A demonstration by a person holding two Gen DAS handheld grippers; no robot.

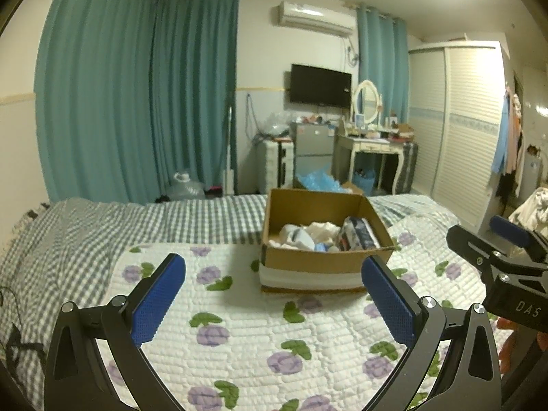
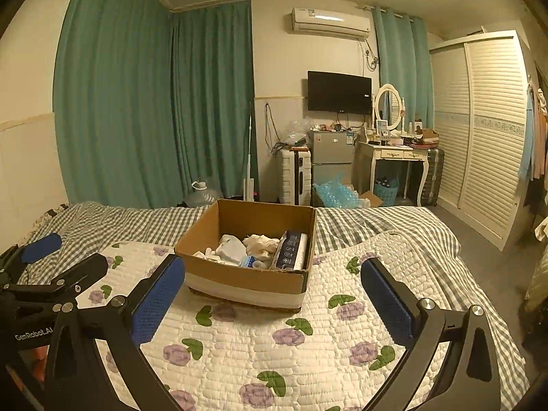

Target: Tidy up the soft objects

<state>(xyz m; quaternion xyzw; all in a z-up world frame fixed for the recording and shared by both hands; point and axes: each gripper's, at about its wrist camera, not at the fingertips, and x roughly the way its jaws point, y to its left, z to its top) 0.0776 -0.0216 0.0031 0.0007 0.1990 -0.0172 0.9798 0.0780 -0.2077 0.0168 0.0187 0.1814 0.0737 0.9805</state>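
Note:
An open cardboard box [image 1: 308,260] [image 2: 239,279] stands on the flowered quilt [image 1: 239,325] [image 2: 274,342] on the bed. Inside it lie white soft items [image 1: 298,236] [image 2: 233,248], a crumpled cream cloth [image 2: 262,243] and a dark blue and white pack [image 1: 356,234] [image 2: 291,251]. My left gripper [image 1: 274,294] is open and empty, above the quilt in front of the box. My right gripper [image 2: 274,294] is open and empty, also in front of the box. The right gripper shows at the right edge of the left wrist view [image 1: 496,250]; the left gripper shows at the left edge of the right wrist view [image 2: 51,267].
A grey checked sheet [image 1: 102,226] [image 2: 376,222] covers the far part of the bed. Beyond the bed stand teal curtains [image 2: 137,102], a small fridge [image 2: 330,154], a white dressing table [image 2: 397,154], a wardrobe [image 2: 486,130] and a box of blue plastic [image 2: 335,191].

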